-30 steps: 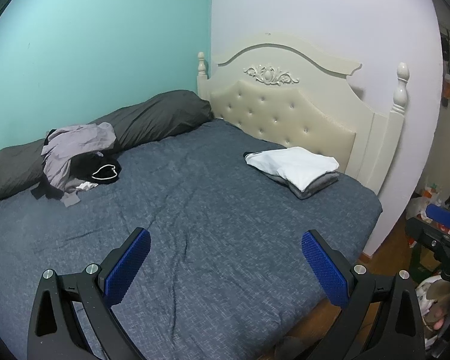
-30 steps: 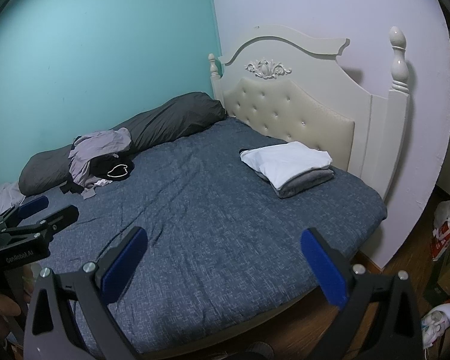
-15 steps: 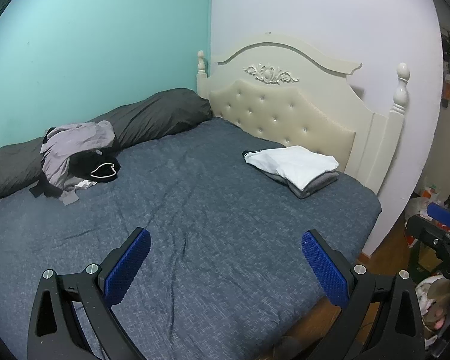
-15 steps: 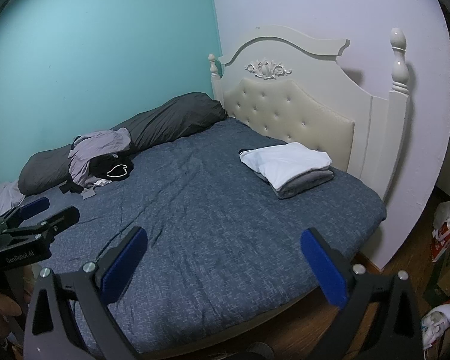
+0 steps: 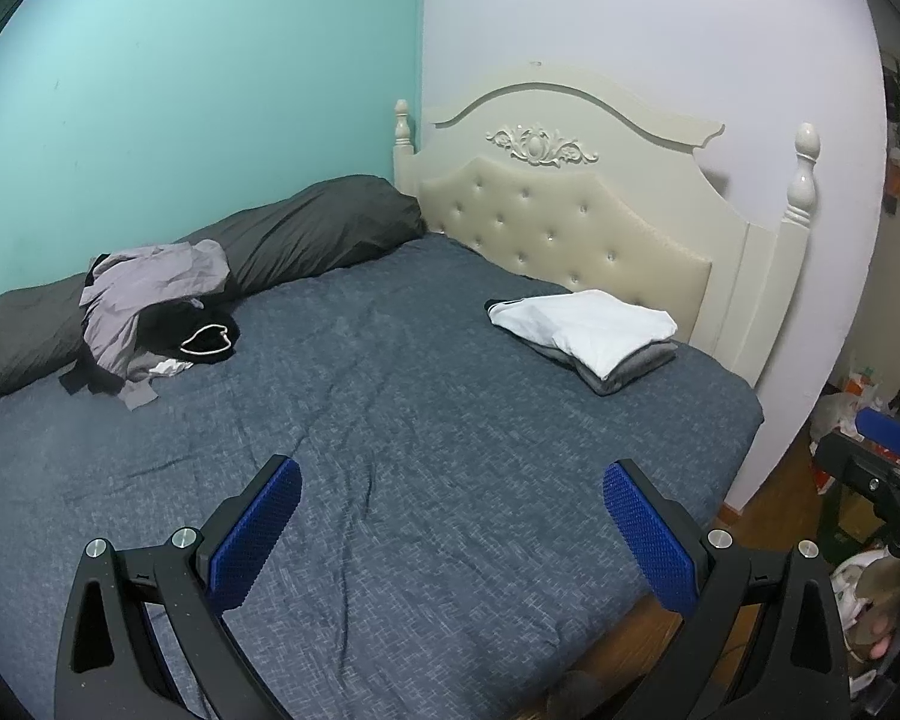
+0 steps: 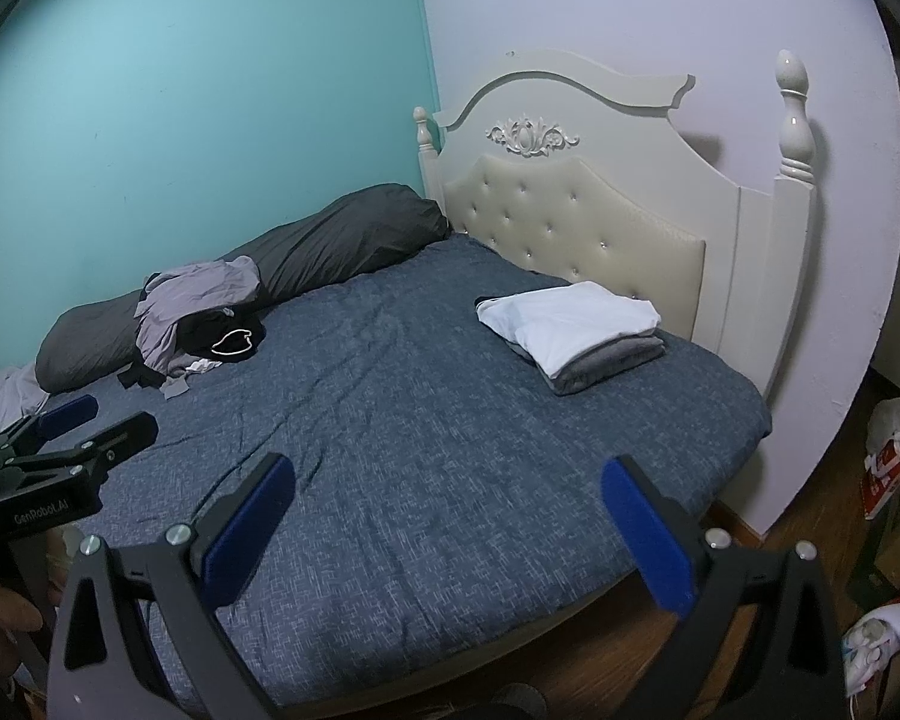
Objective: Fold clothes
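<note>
A heap of unfolded clothes [image 5: 150, 318] [image 6: 195, 318], lilac-grey and black, lies at the far left of the bed against a dark pillow. A folded stack [image 5: 588, 330] [image 6: 576, 333], white on top of grey, rests near the headboard. My left gripper [image 5: 450, 531] is open above the blue bedspread [image 5: 420, 450], holding nothing. My right gripper [image 6: 447, 531] is open too, over the bed's near edge, empty. In the right wrist view the left gripper [image 6: 60, 444] appears at the left edge; in the left wrist view the right gripper [image 5: 876, 462] shows at the right edge.
A long dark pillow [image 5: 306, 234] runs along the teal wall. The cream headboard [image 5: 570, 204] stands at the back right. Bags and clutter [image 6: 894, 456] sit on the wooden floor right of the bed. A wide stretch of bedspread lies between the heap and the stack.
Both views have shifted only slightly; the left gripper has edged a little. The clothes and both open grippers are otherwise as before.
</note>
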Motion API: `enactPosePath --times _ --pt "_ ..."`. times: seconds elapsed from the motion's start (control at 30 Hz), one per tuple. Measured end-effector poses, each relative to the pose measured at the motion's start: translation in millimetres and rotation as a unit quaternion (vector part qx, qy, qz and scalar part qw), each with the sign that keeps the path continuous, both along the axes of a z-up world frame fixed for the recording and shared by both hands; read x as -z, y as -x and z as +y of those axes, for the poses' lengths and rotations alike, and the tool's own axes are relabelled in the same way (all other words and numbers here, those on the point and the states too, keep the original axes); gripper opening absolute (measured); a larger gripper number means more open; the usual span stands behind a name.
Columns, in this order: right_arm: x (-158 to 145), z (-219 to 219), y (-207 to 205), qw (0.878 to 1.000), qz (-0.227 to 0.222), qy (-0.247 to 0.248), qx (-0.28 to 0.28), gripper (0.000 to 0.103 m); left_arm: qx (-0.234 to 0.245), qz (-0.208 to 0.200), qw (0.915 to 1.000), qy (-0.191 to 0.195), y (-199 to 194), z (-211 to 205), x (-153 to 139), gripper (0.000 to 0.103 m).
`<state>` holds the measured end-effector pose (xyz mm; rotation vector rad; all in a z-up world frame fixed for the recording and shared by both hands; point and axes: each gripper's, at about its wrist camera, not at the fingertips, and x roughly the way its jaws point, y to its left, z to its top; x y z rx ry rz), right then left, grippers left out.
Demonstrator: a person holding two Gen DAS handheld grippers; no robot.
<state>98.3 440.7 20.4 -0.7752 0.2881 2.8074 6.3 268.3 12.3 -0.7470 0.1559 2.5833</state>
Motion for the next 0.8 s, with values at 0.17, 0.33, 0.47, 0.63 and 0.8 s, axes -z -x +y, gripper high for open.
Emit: enactPosePath --times 0.17,0.33,0.47,0.63,0.8 --pt "0.6 0.7 -1.1 1.0 0.001 -0.001 0.0 0.103 -0.002 0.0 1.0 -0.001 -1.5 0.0 -0.2 0.103" --pt "0.7 2.1 -2.5 1.0 0.001 0.0 0.002 0.103 -0.005 0.001 1.0 0.0 -1.1 -1.3 -1.3 0.103" --pt "0.5 1.7 -2.3 1.0 0.0 0.0 0.002 0.103 -0.005 0.001 1.0 0.0 0.1 -2.2 -2.6 0.103" --pt "0.0 2.5 -3.3 1.0 0.001 0.0 0.002 0.103 -0.007 0.0 1.0 0.0 0.9 -2.0 -2.7 0.103" --pt "-1.0 2.5 -3.2 1.0 0.002 0.0 0.001 0.103 -0.008 0.0 1.0 0.001 1.4 -2.8 -3.0 0.103"
